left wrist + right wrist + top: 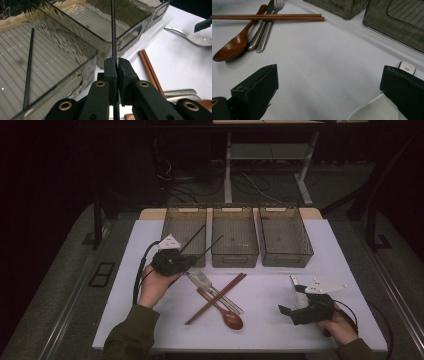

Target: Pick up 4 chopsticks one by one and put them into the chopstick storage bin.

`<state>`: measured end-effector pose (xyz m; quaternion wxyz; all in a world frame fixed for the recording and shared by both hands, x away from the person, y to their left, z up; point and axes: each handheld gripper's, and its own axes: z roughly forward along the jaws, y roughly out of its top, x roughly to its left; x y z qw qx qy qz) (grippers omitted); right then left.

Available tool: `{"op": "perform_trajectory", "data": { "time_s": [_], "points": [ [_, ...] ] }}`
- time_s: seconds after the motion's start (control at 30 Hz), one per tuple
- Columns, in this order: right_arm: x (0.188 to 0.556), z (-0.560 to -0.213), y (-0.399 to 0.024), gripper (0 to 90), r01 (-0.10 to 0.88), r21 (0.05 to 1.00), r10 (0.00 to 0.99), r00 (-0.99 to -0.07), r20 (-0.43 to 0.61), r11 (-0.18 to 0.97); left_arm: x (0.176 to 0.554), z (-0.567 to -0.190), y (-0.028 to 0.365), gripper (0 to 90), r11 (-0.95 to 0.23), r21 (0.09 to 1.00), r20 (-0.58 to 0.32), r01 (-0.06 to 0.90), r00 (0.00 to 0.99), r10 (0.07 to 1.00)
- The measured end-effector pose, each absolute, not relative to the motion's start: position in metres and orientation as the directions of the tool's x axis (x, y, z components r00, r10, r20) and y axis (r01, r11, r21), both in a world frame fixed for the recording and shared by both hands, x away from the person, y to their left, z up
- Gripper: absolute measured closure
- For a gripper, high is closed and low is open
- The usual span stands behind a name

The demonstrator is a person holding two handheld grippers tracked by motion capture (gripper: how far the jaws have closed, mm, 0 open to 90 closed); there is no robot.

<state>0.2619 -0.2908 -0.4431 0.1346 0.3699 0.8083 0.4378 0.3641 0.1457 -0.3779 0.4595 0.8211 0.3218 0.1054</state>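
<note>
White tabletop [150,232] w/ three smoky clear plastic bins; leftmost bin [184,222] already has one thin black textured chopstick [28,68] lying along its ribbed floor. Pair of reddish wooden chopsticks [216,298], brown wooden spoon [227,316] & steel fork [206,281] lie crossed mid-table.

Left gripper [184,262] is pinched tight on a second black chopstick [113,32], gripped near its lower end, held above the table in front of the left bin. Likely light, stiff, thin; the ridged surface helps vs. slipping, tho it could pivot in the pads. Long axis runs up & away, tip pointing over the bins.

Right gripper [292,295] rests spread wide, holding nothing, beside a white ceramic spoon [374,108].
</note>
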Motion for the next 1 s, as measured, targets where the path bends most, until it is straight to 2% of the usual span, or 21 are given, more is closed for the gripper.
{"op": "perform_trajectory", "data": {
  "time_s": [1.0],
  "points": [
    [0.262,-0.443,-0.292,1.6,0.481,0.808,0.716,-0.689,0.109,0.340,0.426,-0.351,0.123,85.2,-0.408,0.812,-0.076,0.418,0.768,0.636]
  ]
}}
